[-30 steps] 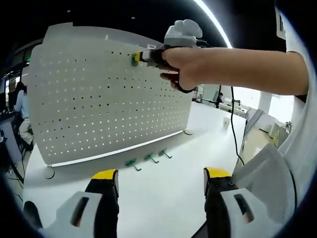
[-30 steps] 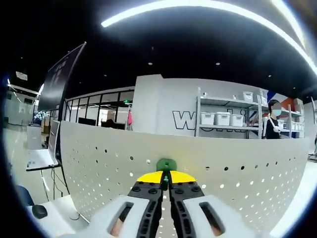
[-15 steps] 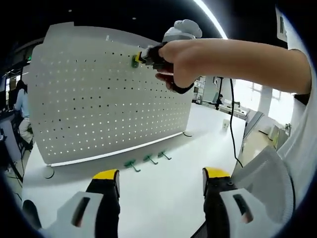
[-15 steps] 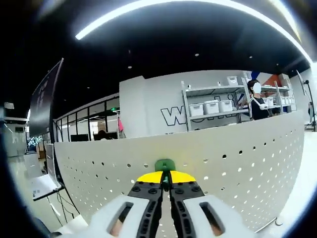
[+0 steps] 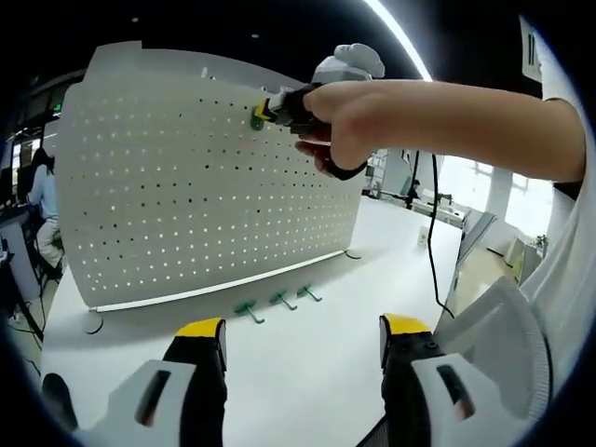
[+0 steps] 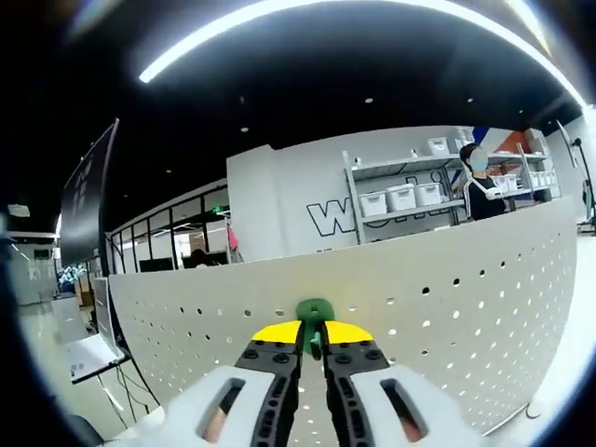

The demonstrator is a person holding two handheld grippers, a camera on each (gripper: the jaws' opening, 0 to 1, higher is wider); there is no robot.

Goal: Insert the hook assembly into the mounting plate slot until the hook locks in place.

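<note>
A white perforated mounting plate [image 5: 196, 186] stands upright on the table. In the left gripper view, my right gripper [image 5: 265, 111], held in a person's hand, presses a green hook [image 5: 255, 119] against the plate's upper rows. The right gripper view has that gripper [image 6: 313, 333] shut on the green hook [image 6: 315, 315], whose head sits against the plate [image 6: 447, 317] near its top edge. My left gripper [image 5: 303, 331] hangs open low over the table, nothing between its yellow-tipped fingers. Three more green hooks [image 5: 277, 301] lie on the table by the plate's foot.
The white table [image 5: 307, 372] stretches in front of the plate. A cable [image 5: 434, 251] runs down at the right. Shelving with white bins [image 6: 400, 197] and a person [image 6: 480, 182] stand beyond the plate. Another person [image 5: 39, 200] sits at far left.
The right gripper with the hook has shifted slightly against the plate's top rows; its view has tilted a little. The left gripper has not moved.
</note>
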